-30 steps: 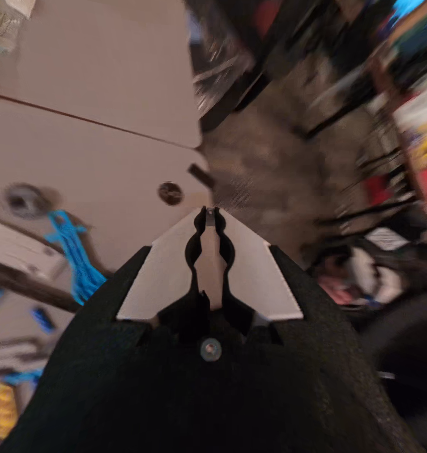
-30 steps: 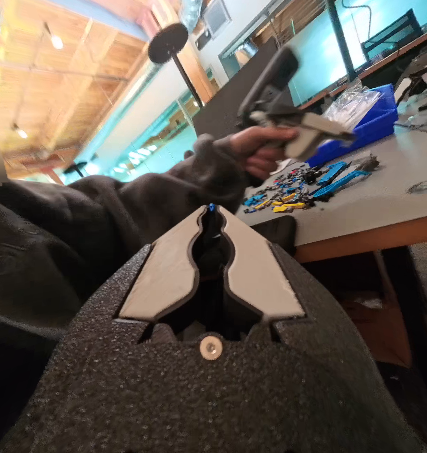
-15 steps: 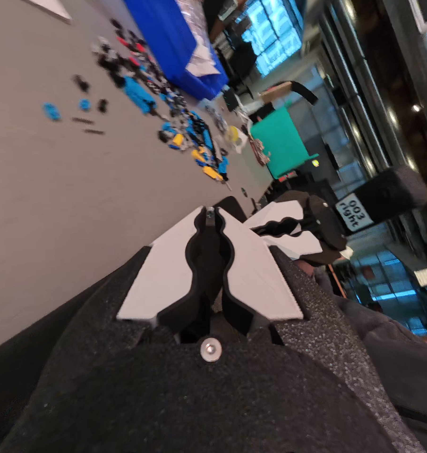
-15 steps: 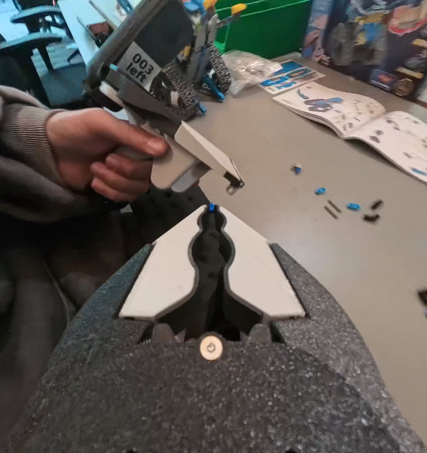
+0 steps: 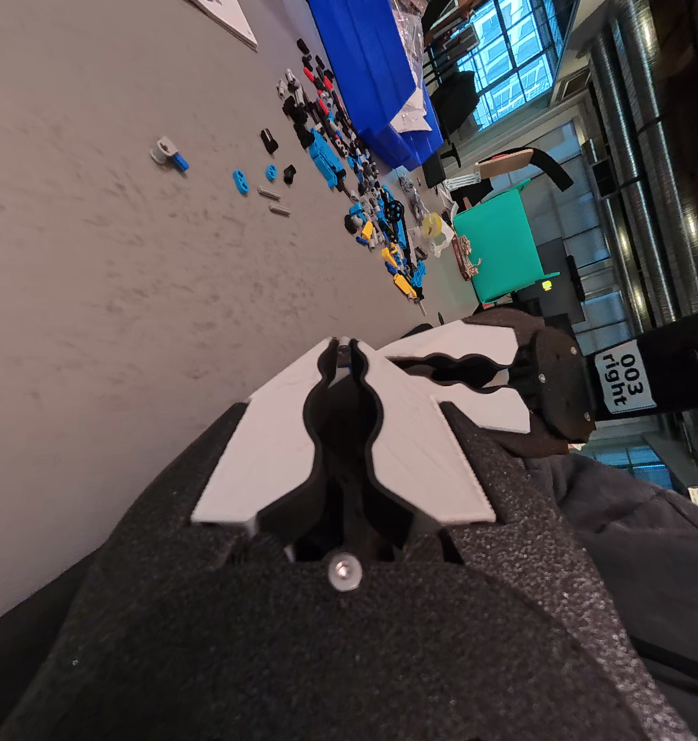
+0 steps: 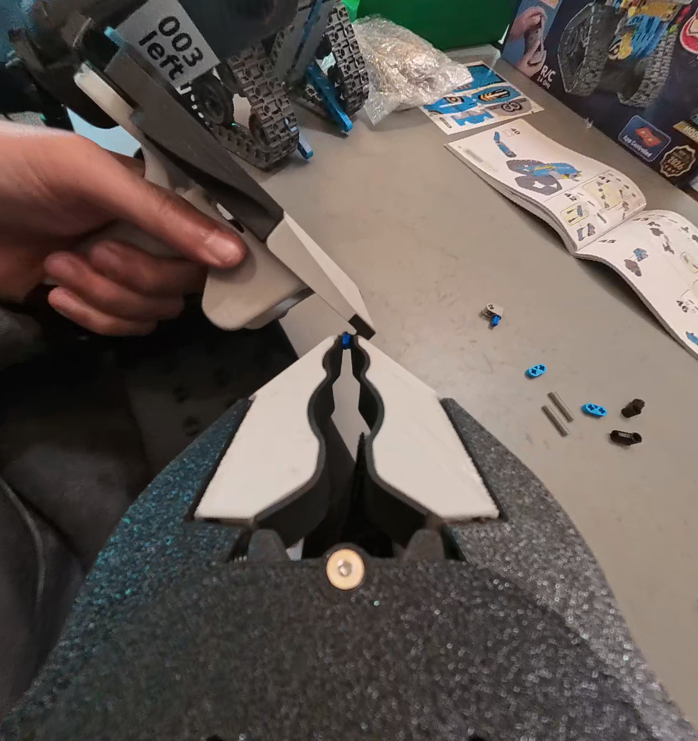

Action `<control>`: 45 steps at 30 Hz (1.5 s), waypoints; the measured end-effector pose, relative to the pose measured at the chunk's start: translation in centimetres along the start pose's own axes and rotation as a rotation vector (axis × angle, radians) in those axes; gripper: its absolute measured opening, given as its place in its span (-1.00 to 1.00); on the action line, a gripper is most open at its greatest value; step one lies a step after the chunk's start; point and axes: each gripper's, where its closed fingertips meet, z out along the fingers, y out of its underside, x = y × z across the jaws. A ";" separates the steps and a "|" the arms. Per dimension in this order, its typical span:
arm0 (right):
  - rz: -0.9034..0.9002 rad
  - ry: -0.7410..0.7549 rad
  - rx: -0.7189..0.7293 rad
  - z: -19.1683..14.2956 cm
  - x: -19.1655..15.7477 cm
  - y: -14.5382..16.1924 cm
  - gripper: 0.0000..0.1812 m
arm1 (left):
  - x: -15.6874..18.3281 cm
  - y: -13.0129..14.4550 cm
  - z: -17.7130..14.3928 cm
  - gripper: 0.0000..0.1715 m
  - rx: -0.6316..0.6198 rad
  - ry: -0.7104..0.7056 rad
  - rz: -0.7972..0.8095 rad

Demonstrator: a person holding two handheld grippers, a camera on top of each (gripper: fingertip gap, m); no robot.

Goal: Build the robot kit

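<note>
- Plainly, the right gripper (image 6: 345, 341) was pinched shut on a small blue pin (image 6: 345, 341), gripped at the very tips with its end poking out.
- The left gripper (image 5: 343, 349), in a person's hand (image 6: 98, 240), was closed on a tiny grey piece (image 5: 344, 352) (hard to make out).
- Both tips met, almost touching, above the near edge of the grey table (image 6: 419, 240).
- A grey-and-blue part (image 6: 491, 314) lay well apart, near the open booklet (image 6: 580, 208).
</note>
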 end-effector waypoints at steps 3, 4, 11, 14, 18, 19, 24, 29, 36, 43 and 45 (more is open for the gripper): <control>0.000 0.020 -0.007 -0.1 0.2 -0.1 -0.96 | -0.2 0.0 -0.1 -0.94 0.010 -0.030 0.020; -0.003 0.021 -0.014 -0.1 0.2 0.0 -0.95 | -0.3 0.0 -0.1 -0.94 0.011 -0.034 0.022; 0.017 0.005 -0.046 0.4 0.7 0.8 -0.96 | -1.0 -0.5 0.5 -0.94 -0.017 -0.094 0.057; 0.029 -0.012 -0.063 1.0 1.1 1.4 -0.96 | -1.4 -1.4 1.0 -0.94 -0.039 -0.103 0.064; 0.013 0.014 -0.032 1.3 2.5 0.7 -0.96 | -2.1 -2.2 2.2 -0.94 -0.070 -0.056 -0.035; 0.028 0.015 -0.029 1.4 3.1 0.7 -0.96 | -2.1 -2.7 2.4 -0.94 -0.054 -0.031 -0.066; 0.166 -0.006 0.102 1.5 7.1 -0.9 -0.96 | -1.5 -6.5 2.5 -0.94 0.095 0.093 -0.083; 0.116 -0.091 0.157 1.8 5.8 -1.9 -0.96 | -1.0 -7.1 2.9 -0.94 0.115 0.079 0.012; 0.034 0.029 0.133 2.4 6.3 -2.2 -0.96 | -0.2 -6.9 3.4 -0.93 0.104 0.131 -0.035; -0.026 0.048 0.106 2.5 5.6 -2.1 -0.95 | -0.1 -6.0 2.2 -0.93 0.060 0.099 0.044; -0.051 0.044 0.104 2.5 5.1 -2.2 -0.96 | -0.1 -5.7 1.8 -0.94 0.045 0.092 0.083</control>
